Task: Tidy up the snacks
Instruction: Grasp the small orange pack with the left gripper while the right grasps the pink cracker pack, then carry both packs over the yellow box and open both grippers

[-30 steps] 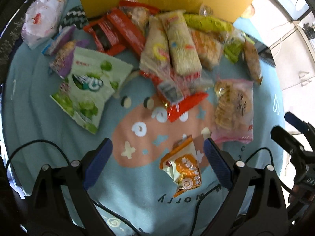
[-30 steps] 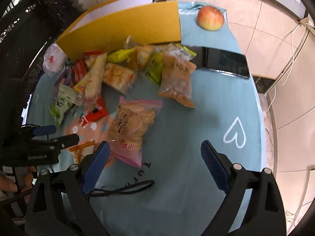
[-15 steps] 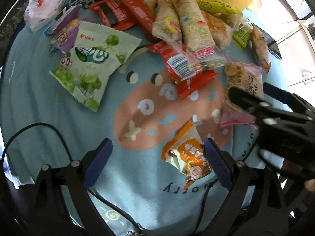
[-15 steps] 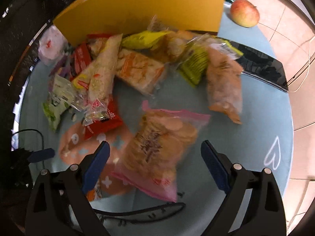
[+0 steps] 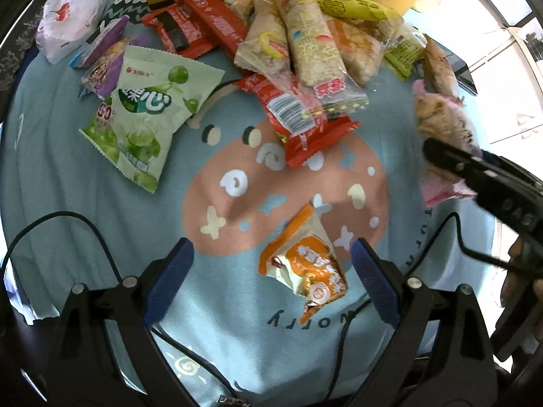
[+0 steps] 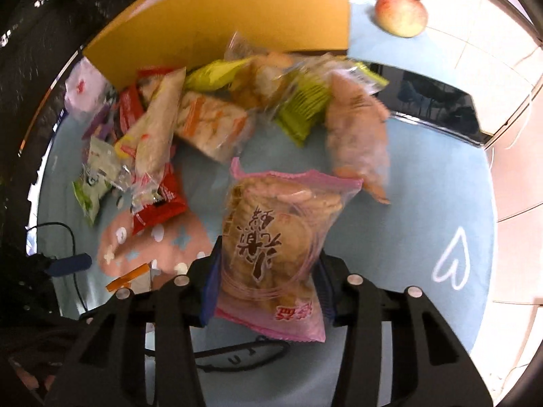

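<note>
Now we grip the pink cracker bag (image 6: 271, 247) in our right gripper (image 6: 268, 291), jaws closed on its lower half.

We hold it low, presumably so it hangs steady for carrying toward the yellow box (image 6: 237, 23) behind the snack pile (image 5: 298, 44). Our left gripper (image 5: 271, 271) hovers with jaws wide apart around the small orange packet (image 5: 305, 268), touching nothing, likely ready for it. We cannot see inside the box, and the far packets are blurred.
</note>
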{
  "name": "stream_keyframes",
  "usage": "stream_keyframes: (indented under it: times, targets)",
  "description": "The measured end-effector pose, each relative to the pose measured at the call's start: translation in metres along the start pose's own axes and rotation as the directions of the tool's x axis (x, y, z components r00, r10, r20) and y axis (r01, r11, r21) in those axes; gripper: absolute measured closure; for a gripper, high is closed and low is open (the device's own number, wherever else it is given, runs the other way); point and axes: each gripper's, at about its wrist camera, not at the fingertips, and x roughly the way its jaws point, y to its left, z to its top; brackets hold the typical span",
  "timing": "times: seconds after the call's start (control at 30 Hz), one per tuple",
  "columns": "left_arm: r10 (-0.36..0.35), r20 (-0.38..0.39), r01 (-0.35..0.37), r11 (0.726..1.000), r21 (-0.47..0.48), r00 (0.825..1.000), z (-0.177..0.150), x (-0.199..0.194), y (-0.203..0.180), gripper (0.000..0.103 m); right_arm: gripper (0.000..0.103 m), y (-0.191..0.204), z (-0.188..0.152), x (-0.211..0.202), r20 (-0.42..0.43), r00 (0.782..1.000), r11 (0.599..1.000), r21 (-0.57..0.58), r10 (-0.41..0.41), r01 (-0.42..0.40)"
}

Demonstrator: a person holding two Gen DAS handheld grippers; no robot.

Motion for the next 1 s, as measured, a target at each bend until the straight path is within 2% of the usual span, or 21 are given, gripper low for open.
stream_keyframes:
  times: [0.3,0.37,0.43,0.47,0.5,0.57,0.7,0.9,1.0]
  targets:
    - [-0.047,-0.068,0.043,0.997,-0.060,0.997,-0.003,0.019,-0.005,0.008,0.055,-0.004,-0.012,-0.028,0.043,0.998,0.999,0.005,0.053,-0.053]
    - [-0.051,-0.082,0.045,0.996,-0.071,0.995,-0.004,0.025,-0.005,0.012,0.055,-0.001,-0.014,-0.031,0.044,0.997,0.998,-0.002,0.061,-0.061]
    - [-0.016,-0.060,0.012,0.998,-0.065,0.998,-0.003,0.023,-0.007,0.022,0.055,0.001,-0.015,-0.034,0.047,0.997,0.998,-0.014,0.064,-0.063]
    - [0.004,-0.041,-0.006,0.998,-0.063,0.999,-0.002,0.020,-0.007,0.042,0.055,0.002,-0.014,-0.034,0.048,0.997,0.998,-0.016,0.066,-0.066]
    - [0.019,-0.029,-0.020,0.998,-0.056,0.999,-0.001,0.016,-0.006,0.066,0.055,0.001,-0.015,-0.036,0.050,0.996,0.998,-0.016,0.069,-0.068]
    - [-0.015,-0.035,0.013,0.997,-0.070,0.999,0.002,0.012,-0.001,0.067,0.055,0.002,-0.014,-0.040,0.060,0.996,0.997,-0.020,0.073,-0.072]
    - [-0.011,0.000,0.011,0.998,-0.059,1.000,0.004,-0.001,0.003,0.068,0.055,0.004,-0.010,-0.049,0.087,0.993,0.996,-0.027,0.085,-0.083]
    - [0.000,0.128,0.011,0.997,-0.081,0.992,0.023,-0.045,0.016,0.067,0.055,0.011,0.005,-0.069,0.142,0.983,0.993,-0.045,0.117,-0.112]
    - [0.010,0.203,0.008,0.996,-0.088,0.979,0.044,-0.068,0.021,0.067,0.055,0.016,0.017,-0.079,0.173,0.976,0.991,-0.059,0.130,-0.122]
